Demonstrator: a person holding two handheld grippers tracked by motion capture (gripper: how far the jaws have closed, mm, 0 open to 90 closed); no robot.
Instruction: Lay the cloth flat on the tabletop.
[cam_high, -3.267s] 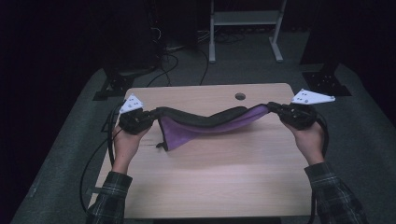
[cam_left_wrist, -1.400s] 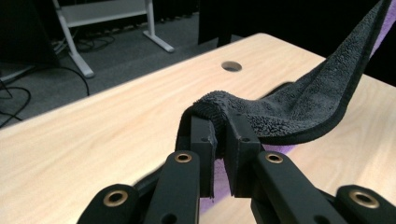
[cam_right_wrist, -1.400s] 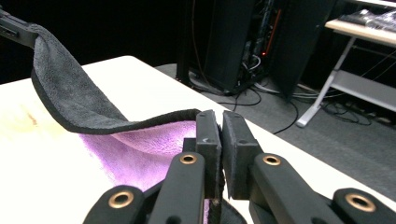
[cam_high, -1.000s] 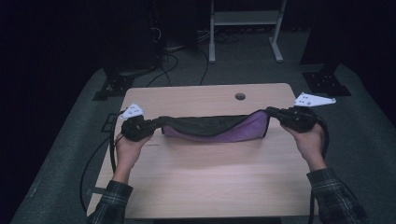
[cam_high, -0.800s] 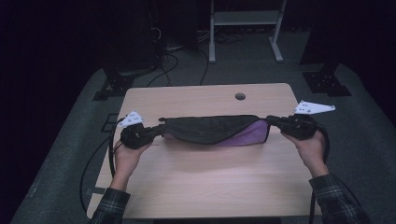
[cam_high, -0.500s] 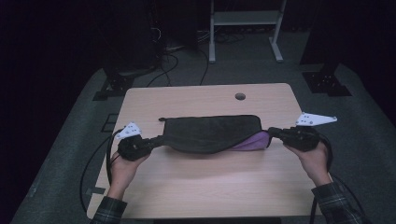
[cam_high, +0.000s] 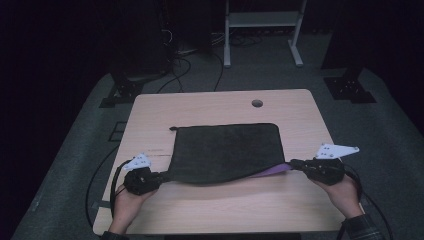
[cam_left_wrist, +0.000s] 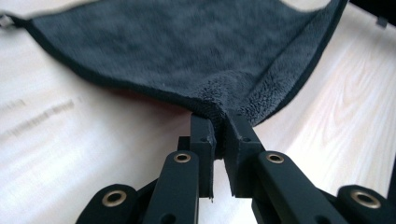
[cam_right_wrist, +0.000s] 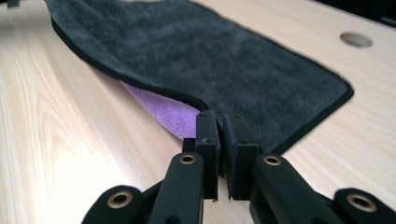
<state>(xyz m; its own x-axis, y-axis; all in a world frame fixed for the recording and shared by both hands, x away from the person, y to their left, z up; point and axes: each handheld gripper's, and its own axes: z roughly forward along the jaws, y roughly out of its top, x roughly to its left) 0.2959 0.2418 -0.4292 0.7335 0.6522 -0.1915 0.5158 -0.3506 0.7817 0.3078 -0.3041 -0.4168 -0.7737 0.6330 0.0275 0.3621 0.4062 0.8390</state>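
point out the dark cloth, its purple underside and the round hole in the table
dark cloth (cam_high: 225, 150), high view, middle of its top face
purple underside (cam_right_wrist: 161, 108), right gripper view, strip under the near edge
round hole (cam_high: 257, 103), high view, its centre

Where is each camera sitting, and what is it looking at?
High view: above the near side, looking forward and down on the table; both forearms, left hand-held gripper and right hand-held gripper show.
Left gripper view: rides that gripper, looking along its jaws pinching the dark cloth.
Right gripper view: same, jaws pinching a corner, purple underside peeking.
All share the cloth and table.
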